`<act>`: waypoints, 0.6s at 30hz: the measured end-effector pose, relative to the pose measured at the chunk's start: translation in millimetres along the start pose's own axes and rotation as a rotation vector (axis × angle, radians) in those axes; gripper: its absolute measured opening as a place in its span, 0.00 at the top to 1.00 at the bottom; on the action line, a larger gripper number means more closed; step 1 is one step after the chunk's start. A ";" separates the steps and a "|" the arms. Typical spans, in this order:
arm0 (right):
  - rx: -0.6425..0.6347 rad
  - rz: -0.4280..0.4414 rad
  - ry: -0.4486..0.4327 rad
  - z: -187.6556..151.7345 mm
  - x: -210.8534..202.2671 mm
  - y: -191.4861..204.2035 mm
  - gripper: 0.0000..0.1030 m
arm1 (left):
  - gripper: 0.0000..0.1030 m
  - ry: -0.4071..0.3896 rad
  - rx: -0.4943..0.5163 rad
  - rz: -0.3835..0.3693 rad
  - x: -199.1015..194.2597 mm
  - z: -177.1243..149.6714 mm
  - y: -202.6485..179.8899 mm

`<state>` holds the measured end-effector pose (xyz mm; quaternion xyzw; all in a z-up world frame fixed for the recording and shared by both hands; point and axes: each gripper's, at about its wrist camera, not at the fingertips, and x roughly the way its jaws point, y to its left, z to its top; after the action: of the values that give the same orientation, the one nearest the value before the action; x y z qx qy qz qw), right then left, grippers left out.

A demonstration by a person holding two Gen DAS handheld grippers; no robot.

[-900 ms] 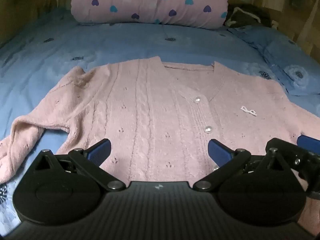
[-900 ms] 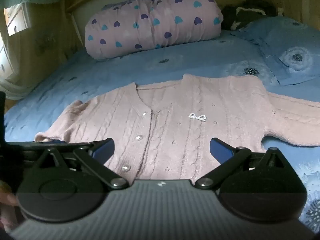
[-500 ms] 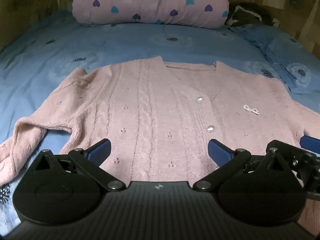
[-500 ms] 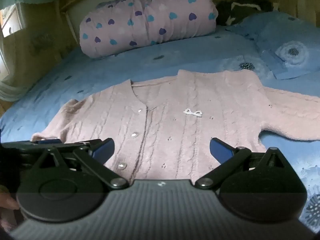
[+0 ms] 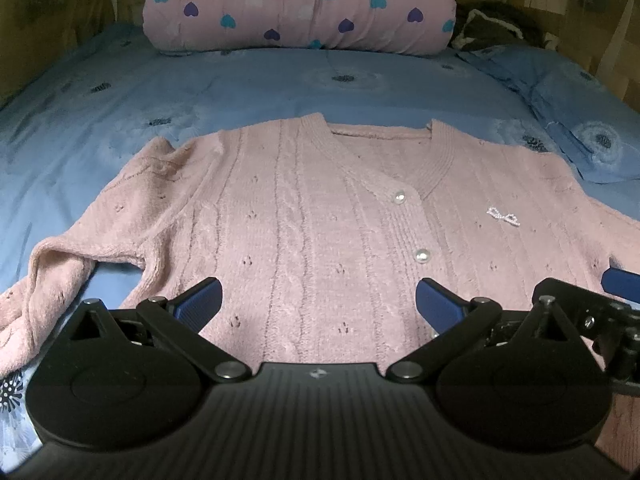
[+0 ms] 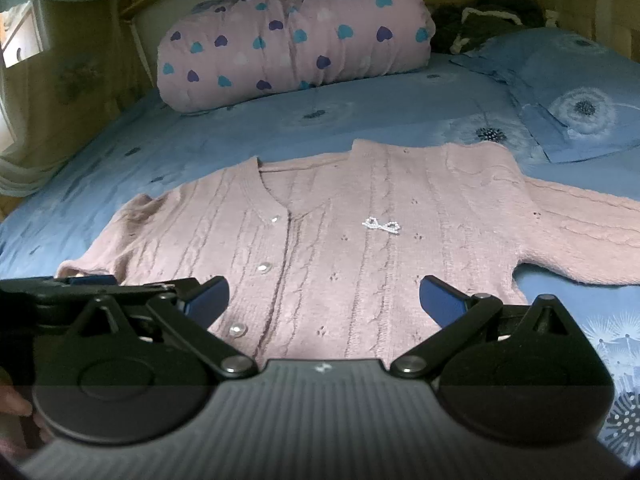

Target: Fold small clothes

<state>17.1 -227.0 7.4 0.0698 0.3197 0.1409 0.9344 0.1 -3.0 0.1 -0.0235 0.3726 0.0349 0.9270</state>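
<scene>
I see the pale pink cable-knit buttoned cardigan (image 5: 320, 216) lying flat, front up, on the blue dandelion-print bed sheet (image 5: 200, 88), directly ahead of both sets of fingers. The left gripper (image 5: 318, 304) has its blue-padded fingers (image 5: 200, 304) spread wide above the hem, pinching nothing. The right gripper (image 6: 324, 300) is likewise spread and empty. Beyond the fingers lies a pink heart-print rolled quilt (image 5: 300, 4).
</scene>
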 end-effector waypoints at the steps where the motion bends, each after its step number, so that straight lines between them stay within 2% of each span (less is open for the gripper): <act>1: -0.001 0.000 0.001 0.0 0.2 0.2 0.00 | 0.00 -0.001 0.001 0.000 0.1 -0.4 -0.1; 18: -0.002 -0.012 0.008 -2.5 2.4 0.9 0.00 | 0.00 0.006 0.009 0.004 0.4 -1.8 1.1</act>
<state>17.2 -225.3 4.3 0.0665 0.3237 0.1358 0.9340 -1.0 -2.1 -1.4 -0.0190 0.3757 0.0351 0.9259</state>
